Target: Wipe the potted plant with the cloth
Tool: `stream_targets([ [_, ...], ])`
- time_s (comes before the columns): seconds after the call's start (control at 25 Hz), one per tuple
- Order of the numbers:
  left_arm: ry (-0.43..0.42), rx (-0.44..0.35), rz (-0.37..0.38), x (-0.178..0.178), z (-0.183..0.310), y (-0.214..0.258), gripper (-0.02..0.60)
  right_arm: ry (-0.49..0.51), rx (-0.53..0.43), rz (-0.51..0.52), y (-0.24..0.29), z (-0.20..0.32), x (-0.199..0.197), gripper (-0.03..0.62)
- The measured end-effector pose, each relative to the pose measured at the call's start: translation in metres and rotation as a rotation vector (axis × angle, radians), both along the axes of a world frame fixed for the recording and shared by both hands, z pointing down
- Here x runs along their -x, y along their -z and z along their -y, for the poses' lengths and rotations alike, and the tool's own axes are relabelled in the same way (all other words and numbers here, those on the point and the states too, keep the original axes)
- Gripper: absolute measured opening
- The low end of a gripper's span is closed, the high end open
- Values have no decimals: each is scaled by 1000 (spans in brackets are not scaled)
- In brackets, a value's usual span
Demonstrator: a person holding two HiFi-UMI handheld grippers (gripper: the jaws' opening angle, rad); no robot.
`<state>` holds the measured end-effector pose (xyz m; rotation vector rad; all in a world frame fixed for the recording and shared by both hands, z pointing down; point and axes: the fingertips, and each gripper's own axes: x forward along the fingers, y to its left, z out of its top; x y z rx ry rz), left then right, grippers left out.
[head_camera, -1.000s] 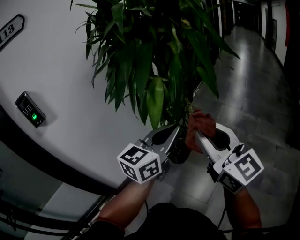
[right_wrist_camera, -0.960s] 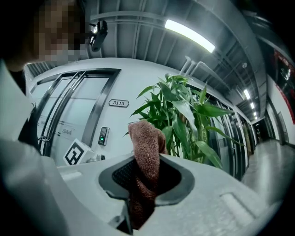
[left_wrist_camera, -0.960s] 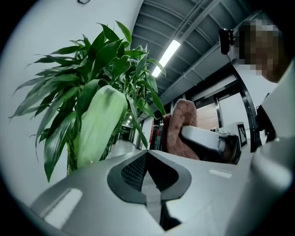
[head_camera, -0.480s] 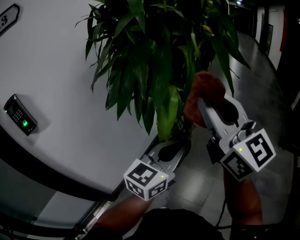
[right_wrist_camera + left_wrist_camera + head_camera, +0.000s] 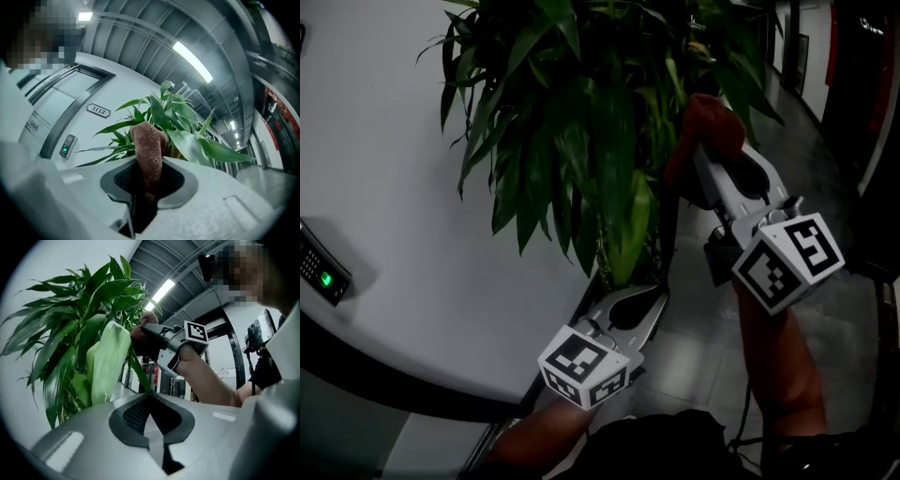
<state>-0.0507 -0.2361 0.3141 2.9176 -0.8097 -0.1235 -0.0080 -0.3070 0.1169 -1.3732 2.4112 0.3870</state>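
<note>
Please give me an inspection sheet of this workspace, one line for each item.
Surface: glossy grey floor.
Job's things: plant, leafy, pot not in view; brown cloth among its upper leaves.
Clutter: nothing seen.
Grippers: right tool shut on the cloth; left tool shut, low under the leaves.
Cables: thin dark cable beside the right forearm.
Surroundings: white curved wall, keypad reader with green light, door plate.

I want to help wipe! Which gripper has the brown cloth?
The right gripper, up among the leaves: the brown cloth is pinched in it. The left gripper, lower down, is shut and holds nothing.
</note>
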Motion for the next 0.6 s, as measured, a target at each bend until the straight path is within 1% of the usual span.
stream_targets([
  [0.16,-32,17,-28,-3,-2,-1,15,-1,17,-39,-1,9,8,71],
  [0.32,-35,38,-60,-9,-2,-4,15,29,60,-89,-14,18,17,71],
  [0.48,5,21,-67,-14,-1,-6,15,70,88,-158,-30,21,27,71],
  [0.6,44,18,-68,-17,2,-8,15,101,111,-181,-42,24,27,71],
])
